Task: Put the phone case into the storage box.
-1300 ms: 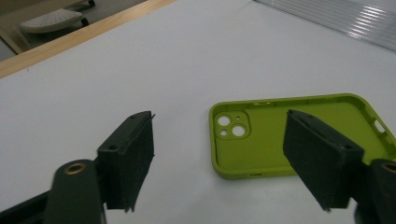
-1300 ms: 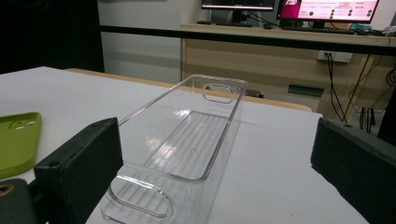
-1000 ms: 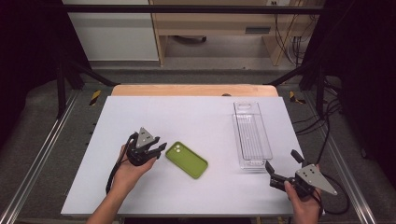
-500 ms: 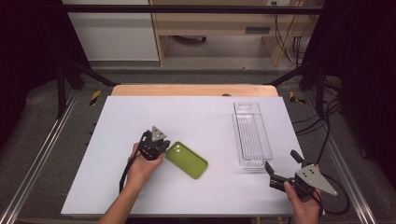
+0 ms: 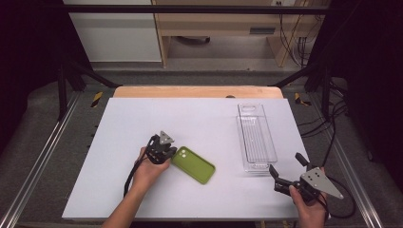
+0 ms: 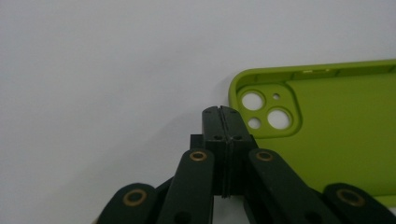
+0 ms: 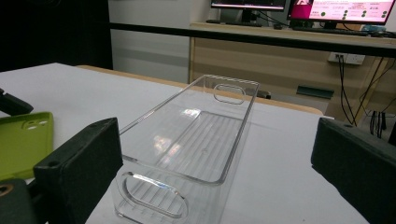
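I am seeing my left gripper (image 6: 219, 112), jaws pressed together on nothing, sitting just beside the camera-cutout corner of the green phone case (image 6: 327, 126) lying open-side-up on the white table (image 5: 142, 118), while my right gripper (image 5: 289, 172), jaws wide apart, is facing the clear plastic tray (image 7: 196, 135), whose handle cutouts are showing plainly in the right gripper view.

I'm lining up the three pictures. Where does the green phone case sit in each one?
High view: the green phone case lies at centre, just right of the left gripper.
Left gripper view: it is at right, camera cut-outs beside the shut fingers.
Right gripper view: it sits at the left edge.
Shared landmark: the white table.
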The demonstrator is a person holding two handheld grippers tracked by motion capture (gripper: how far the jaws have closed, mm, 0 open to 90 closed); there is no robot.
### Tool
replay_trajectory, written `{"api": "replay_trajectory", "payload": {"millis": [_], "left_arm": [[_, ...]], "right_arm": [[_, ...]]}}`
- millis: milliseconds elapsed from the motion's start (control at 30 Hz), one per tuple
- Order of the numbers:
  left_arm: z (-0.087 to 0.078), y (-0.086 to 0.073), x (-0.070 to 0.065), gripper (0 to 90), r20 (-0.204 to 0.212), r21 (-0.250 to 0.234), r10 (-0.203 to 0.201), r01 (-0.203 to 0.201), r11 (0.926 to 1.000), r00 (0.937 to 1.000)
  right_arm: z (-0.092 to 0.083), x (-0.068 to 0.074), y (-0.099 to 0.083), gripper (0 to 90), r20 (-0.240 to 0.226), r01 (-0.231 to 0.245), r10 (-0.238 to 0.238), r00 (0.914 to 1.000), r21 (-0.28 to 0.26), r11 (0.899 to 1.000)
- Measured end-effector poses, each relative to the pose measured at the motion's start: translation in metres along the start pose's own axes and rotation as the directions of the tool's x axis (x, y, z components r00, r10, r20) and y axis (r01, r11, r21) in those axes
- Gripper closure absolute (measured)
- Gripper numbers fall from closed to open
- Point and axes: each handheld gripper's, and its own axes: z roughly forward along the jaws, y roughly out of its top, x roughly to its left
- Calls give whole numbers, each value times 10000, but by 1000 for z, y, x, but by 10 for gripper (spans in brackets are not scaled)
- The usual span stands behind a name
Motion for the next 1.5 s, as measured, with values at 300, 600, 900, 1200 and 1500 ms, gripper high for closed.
{"api": "replay_trajectory", "payload": {"millis": [300,600,900,1200,1500], "left_arm": [[5,5,-34,900,382,-318,460,-448,9985,9982],[-39,-21,-29,841,-434,-2514,-585,458,9668,9973],[-104,-73,-14,305,-1895,-4637,-1296,276,8856,9733],[-105,-95,11,94,-1324,-5031,-2313,1357,8535,9638],[-105,-96,9,73,-1326,-5082,-2181,1226,8525,9669]], "right_arm": [[-1,6,3,23,-134,142,-142,9998,-28,9999],[-2,21,12,24,-956,341,-277,9950,654,9973],[8,59,26,25,-1656,884,-695,9837,1093,9901],[48,113,48,40,-3371,2066,-1222,9335,2271,9517],[96,136,46,57,-4584,3049,-761,8855,4495,8397]]}}
